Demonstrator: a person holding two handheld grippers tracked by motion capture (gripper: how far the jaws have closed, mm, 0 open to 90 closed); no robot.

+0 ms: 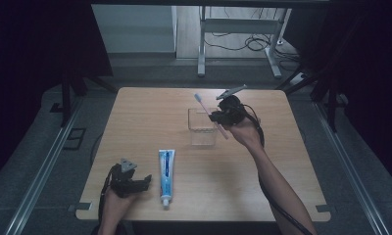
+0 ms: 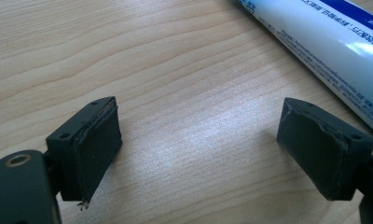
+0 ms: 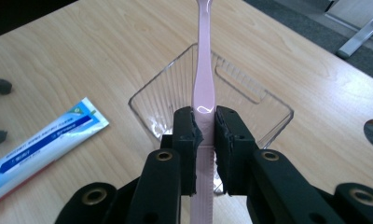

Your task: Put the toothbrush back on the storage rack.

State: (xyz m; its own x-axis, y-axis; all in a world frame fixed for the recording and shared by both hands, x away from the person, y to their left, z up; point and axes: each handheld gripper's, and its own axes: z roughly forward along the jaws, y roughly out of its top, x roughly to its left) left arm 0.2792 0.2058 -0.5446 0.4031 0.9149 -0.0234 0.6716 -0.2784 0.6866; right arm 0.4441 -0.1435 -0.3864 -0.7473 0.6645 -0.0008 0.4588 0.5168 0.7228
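Pink toothbrush (image 3: 203,74) is pinched between the right gripper (image 3: 204,140) jaws, above the clear plastic container (image 3: 268,116) mid-table. At seven o'clock, the left gripper (image 2: 198,144) gapes wide over bare wooden table (image 1: 145,117); toothpaste tube (image 1: 166,176) lies just beside, toward three o'clock.

Bare table (image 1: 135,117) left of clear bin (image 1: 202,128); toothpaste tube (image 1: 166,176) blocks front centre.

A lab or test room: a bare wooden table (image 1: 150,112) inside dark curtains (image 1: 37,44), floor rails (image 1: 42,171), loose cables (image 1: 253,41) and a metal desk frame (image 1: 243,29) behind.
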